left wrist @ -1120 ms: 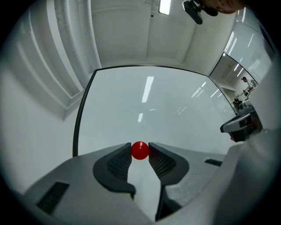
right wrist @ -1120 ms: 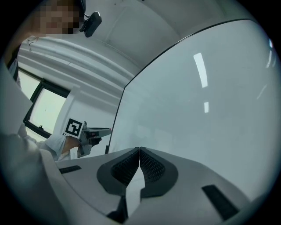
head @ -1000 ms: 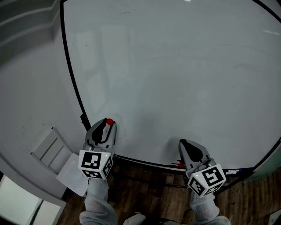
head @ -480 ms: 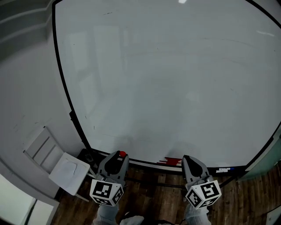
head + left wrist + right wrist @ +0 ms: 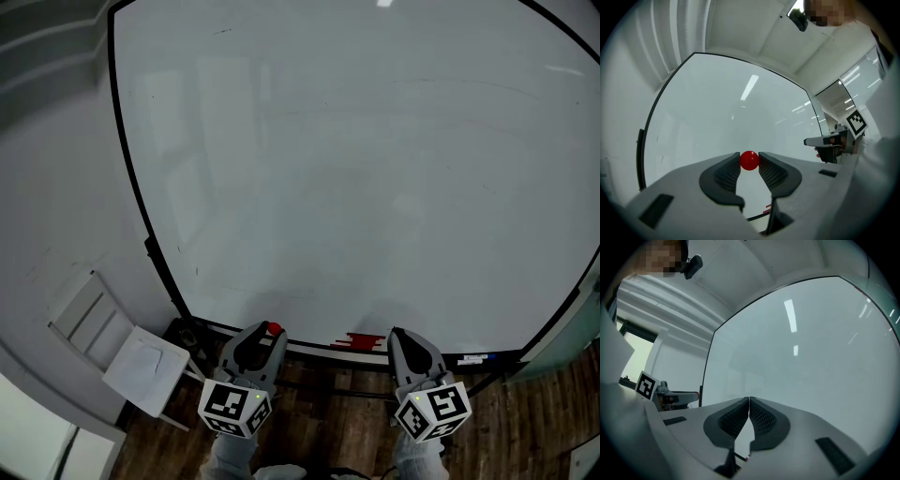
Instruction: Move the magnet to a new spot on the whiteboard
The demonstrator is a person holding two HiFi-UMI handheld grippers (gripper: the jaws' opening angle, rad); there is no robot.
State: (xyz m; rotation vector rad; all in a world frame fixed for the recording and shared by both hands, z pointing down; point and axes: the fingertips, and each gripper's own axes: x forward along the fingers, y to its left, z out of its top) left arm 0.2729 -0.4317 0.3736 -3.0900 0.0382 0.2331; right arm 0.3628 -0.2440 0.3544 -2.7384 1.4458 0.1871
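Near the whiteboard's [image 5: 356, 169] lower edge, the left gripper [image 5: 266, 337] pinches the magnet [image 5: 749, 161] at its tips. Free board lies ahead and above. The right gripper [image 5: 749, 404] is pressed together, empty.

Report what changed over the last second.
The left tongs drew the small round red magnet back off the large white whiteboard, down to its bottom edge, still clamped on it. The right tongs stayed shut and empty by that edge.

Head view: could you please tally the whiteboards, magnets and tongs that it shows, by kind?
tongs: 2 (left tongs, right tongs)
magnet: 1, red
whiteboard: 1
Total: 4
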